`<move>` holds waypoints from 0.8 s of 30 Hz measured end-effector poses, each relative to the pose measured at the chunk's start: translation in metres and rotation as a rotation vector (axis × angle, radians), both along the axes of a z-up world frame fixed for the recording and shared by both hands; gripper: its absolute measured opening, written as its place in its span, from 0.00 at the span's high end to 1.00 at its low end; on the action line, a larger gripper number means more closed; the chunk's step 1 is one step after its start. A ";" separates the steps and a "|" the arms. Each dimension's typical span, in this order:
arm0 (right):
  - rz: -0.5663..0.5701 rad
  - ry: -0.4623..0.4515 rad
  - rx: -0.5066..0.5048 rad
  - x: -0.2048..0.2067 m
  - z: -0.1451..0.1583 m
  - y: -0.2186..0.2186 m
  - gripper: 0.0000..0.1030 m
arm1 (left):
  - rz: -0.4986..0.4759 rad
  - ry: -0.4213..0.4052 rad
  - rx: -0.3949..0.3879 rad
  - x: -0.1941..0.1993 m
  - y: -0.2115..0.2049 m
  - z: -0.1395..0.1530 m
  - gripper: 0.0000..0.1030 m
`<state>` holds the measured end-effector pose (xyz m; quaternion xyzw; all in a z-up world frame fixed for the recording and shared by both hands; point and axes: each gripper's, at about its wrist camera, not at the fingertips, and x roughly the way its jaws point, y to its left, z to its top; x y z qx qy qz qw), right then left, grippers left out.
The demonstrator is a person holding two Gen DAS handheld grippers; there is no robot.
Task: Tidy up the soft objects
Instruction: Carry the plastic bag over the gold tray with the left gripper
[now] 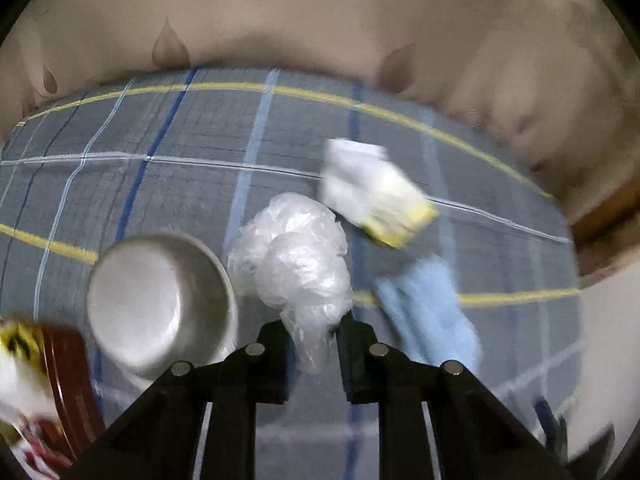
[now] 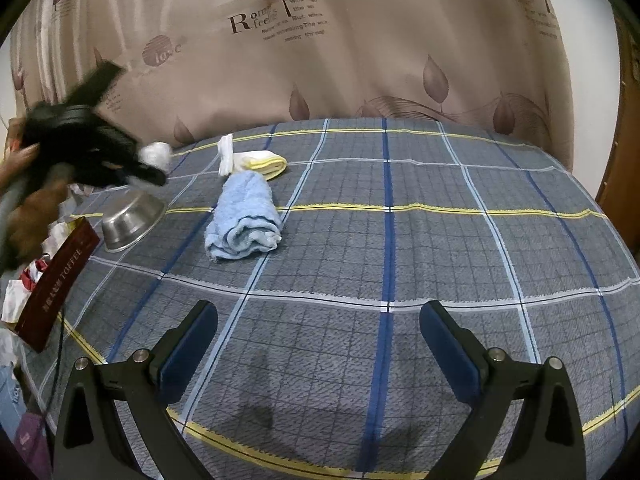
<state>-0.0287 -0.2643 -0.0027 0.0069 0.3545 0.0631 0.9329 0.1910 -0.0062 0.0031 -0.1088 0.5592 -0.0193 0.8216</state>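
Left gripper (image 1: pixel 313 334) pinches a crinkled clear plastic bag (image 1: pixel 296 256) beside the steel bowl (image 1: pixel 160 304). Right gripper (image 2: pixel 318 344) hangs wide open, empty, over broad bare plaid bedsheet (image 2: pixel 440 248); rolled blue towel (image 2: pixel 244 216) lies nearer the far edge.

Shiny metal bowl (image 2: pixel 134 216), fluffy cloth towel (image 2: pixel 244 216)

The left gripper (image 1: pixel 312 334) is pointed steeply downward; its black jaws are drawn close together and are pressed on the crumpled plastic bag (image 1: pixel 296 256) caught between them; in the right wrist view the same gripper (image 2: pixel 154 168) is seen blurred at the far left, gripped from behind by a hand (image 2: pixel 28 208). The right gripper (image 2: pixel 318 344) is held tilted forward and down; its blue-padded fingers (image 2: pixel 186 350) are spread wide apart with nothing between them.
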 end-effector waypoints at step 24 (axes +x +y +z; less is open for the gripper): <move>-0.043 0.049 -0.130 0.008 -0.007 0.013 0.01 | 0.079 -0.177 -0.033 -0.310 0.068 0.046 0.82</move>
